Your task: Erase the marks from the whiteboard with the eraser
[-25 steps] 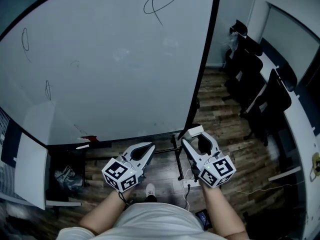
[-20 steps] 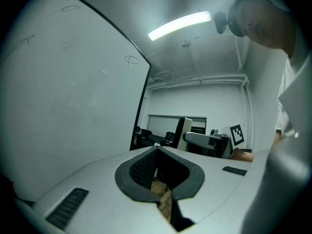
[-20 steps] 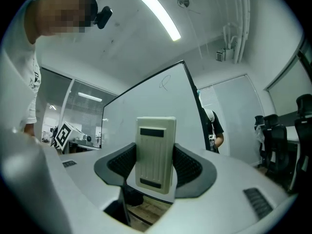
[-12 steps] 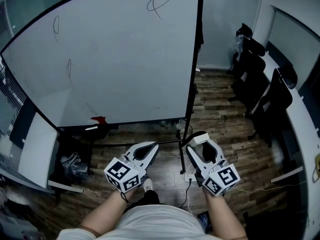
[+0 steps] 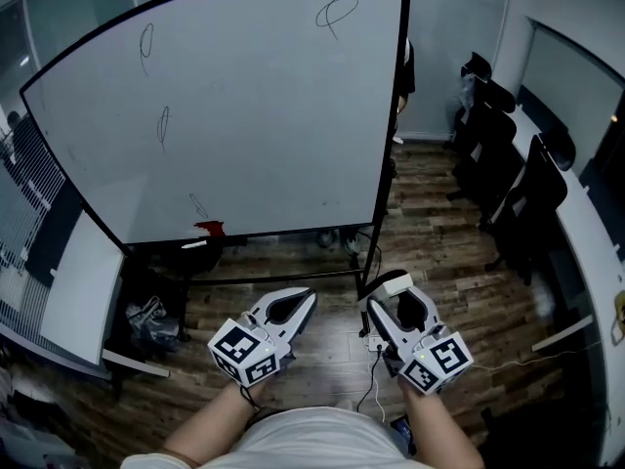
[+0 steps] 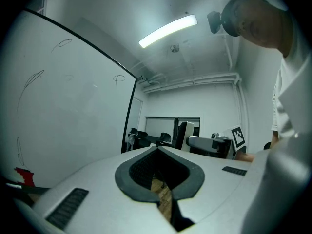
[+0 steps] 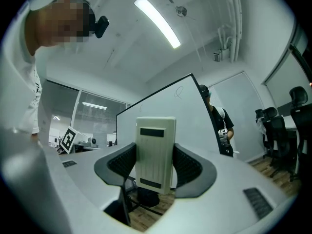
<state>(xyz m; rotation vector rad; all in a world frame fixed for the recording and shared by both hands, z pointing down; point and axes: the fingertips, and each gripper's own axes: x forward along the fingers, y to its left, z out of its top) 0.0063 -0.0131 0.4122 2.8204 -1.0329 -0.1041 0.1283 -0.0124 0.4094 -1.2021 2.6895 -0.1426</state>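
A large whiteboard (image 5: 254, 115) on a black rolling stand fills the upper left of the head view, with thin pen loops at its top right (image 5: 336, 13), top left (image 5: 146, 40) and left middle (image 5: 162, 123). My right gripper (image 5: 388, 284) is held low in front of me, shut on a white eraser (image 7: 155, 151) that stands upright between its jaws. My left gripper (image 5: 305, 296) is beside it, shut with nothing in it. Both are well short of the whiteboard.
A red object (image 5: 209, 228) and a white marker (image 5: 193, 245) lie on the board's tray. Black office chairs (image 5: 518, 189) line a long desk on the right. A person (image 7: 215, 118) stands behind the board's right edge. A side table (image 5: 78, 291) is at left.
The view has pulled back and shifted, so the whole whiteboard now shows, farther away. Both grippers sit slightly lower in view, still held the same way.
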